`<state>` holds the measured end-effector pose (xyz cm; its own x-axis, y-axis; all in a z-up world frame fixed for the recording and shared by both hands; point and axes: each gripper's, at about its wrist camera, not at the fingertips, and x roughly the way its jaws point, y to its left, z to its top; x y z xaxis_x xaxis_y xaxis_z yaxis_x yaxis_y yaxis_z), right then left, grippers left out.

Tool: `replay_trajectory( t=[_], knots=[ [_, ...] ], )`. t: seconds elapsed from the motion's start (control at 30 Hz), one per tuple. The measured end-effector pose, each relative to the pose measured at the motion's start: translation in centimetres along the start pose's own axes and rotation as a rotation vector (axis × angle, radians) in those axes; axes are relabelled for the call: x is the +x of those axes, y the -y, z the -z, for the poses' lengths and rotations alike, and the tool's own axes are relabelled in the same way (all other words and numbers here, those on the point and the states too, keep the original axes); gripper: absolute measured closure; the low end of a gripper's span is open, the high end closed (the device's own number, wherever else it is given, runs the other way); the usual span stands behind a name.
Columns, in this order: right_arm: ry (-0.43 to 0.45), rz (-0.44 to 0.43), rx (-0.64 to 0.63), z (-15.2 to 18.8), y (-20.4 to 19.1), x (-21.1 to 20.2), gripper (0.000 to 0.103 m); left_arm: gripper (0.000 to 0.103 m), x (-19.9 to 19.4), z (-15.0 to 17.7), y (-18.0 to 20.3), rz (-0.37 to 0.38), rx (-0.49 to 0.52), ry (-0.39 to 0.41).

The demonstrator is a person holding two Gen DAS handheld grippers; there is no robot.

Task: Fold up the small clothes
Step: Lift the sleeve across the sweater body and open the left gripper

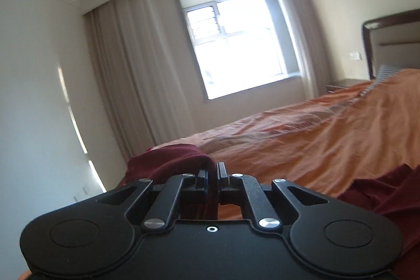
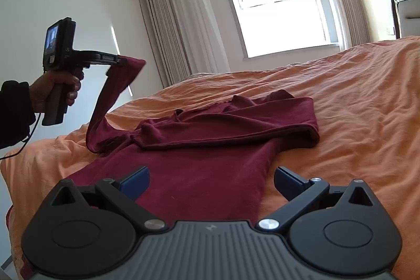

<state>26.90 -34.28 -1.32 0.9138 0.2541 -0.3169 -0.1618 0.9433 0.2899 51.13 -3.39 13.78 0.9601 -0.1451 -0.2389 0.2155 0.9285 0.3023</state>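
Note:
A dark red long-sleeved shirt [image 2: 204, 164] lies flat on the orange bedspread [image 2: 354, 106]. One sleeve is folded across its chest. The other sleeve [image 2: 113, 93] is lifted off the bed at the left, and my left gripper [image 2: 119, 61] is shut on its cuff. In the left wrist view that gripper [image 1: 212, 172] has its black fingers pinched on the red cuff [image 1: 168, 162], which bunches beyond the tips. My right gripper [image 2: 211, 181] hovers open over the shirt's lower body, blue pads wide apart with nothing between them.
A hand in a dark sleeve [image 2: 55, 93] holds the left gripper's handle beyond the bed's left edge. A window [image 2: 281, 4] and curtains [image 2: 170, 25] stand behind the bed. A dark headboard [image 1: 388, 43] and nightstand [image 1: 341, 84] are at the far right.

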Motion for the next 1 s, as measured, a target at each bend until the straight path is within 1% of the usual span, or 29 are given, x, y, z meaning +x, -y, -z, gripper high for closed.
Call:
replay_trajectory(
  t=[0.07, 0.17, 0.27, 0.3, 0.33, 0.37, 0.43, 0.47, 0.53, 0.57, 0.63, 0.77, 0.83, 0.93, 1.0],
  knots=[
    [-0.008, 0.019, -0.002, 0.3, 0.7, -0.5, 0.0, 0.097, 0.9, 0.7, 3.4, 0.068, 0.015, -0.018],
    [-0.024, 0.043, 0.001, 0.7, 1.8, -1.1, 0.0, 0.097, 2.0, 3.4, 8.6, 0.165, 0.053, -0.059],
    [-0.026, 0.045, 0.011, 1.0, 2.8, -1.7, 0.0, 0.097, 3.0, 7.0, 12.8, 0.261, 0.108, -0.109],
    [-0.025, 0.045, 0.014, 1.1, 3.1, -1.9, 0.0, 0.096, 3.1, 8.1, 13.9, 0.286, 0.131, -0.127],
    [-0.026, 0.044, 0.018, 1.2, 3.3, -2.0, 0.0, 0.091, 3.3, 9.0, 14.8, 0.304, 0.139, -0.151],
    [-0.028, 0.046, 0.023, 1.3, 3.6, -2.0, 0.0, 0.088, 3.5, 9.7, 15.4, 0.318, 0.127, -0.173],
    [-0.029, 0.051, 0.035, 1.4, 4.0, -2.1, 0.0, 0.073, 3.3, 10.3, 16.1, 0.338, 0.103, -0.188],
    [-0.027, 0.053, 0.04, 1.4, 4.1, -2.2, 0.0, 0.07, 3.1, 10.4, 16.3, 0.343, 0.109, -0.186],
    [-0.021, 0.06, 0.053, 1.4, 4.4, -2.4, 0.0, 0.06, 2.7, 10.5, 16.5, 0.344, 0.131, -0.173],
    [-0.017, 0.063, 0.06, 1.5, 4.5, -2.4, 0.0, 0.058, 2.4, 10.3, 16.5, 0.349, 0.136, -0.17],
    [-0.015, 0.068, 0.073, 1.6, 4.6, -2.5, 0.0, 0.051, 2.3, 10.2, 16.4, 0.363, 0.127, -0.173],
    [-0.031, 0.085, 0.085, 2.0, 5.0, -2.3, 0.0, 0.044, 1.3, 9.6, 16.4, 0.368, 0.121, -0.155],
    [-0.039, 0.11, 0.068, 2.0, 5.0, -2.5, 0.0, 0.04, 0.8, 9.1, 16.6, 0.384, 0.127, -0.143],
    [-0.045, 0.147, 0.046, 2.1, 5.4, -3.3, 0.0, 0.035, 0.4, 8.7, 17.0, 0.389, 0.123, -0.137],
    [-0.043, 0.163, 0.046, 2.1, 5.7, -3.9, 0.0, 0.034, 0.1, 8.6, 17.2, 0.424, 0.11, -0.135]
  ],
)
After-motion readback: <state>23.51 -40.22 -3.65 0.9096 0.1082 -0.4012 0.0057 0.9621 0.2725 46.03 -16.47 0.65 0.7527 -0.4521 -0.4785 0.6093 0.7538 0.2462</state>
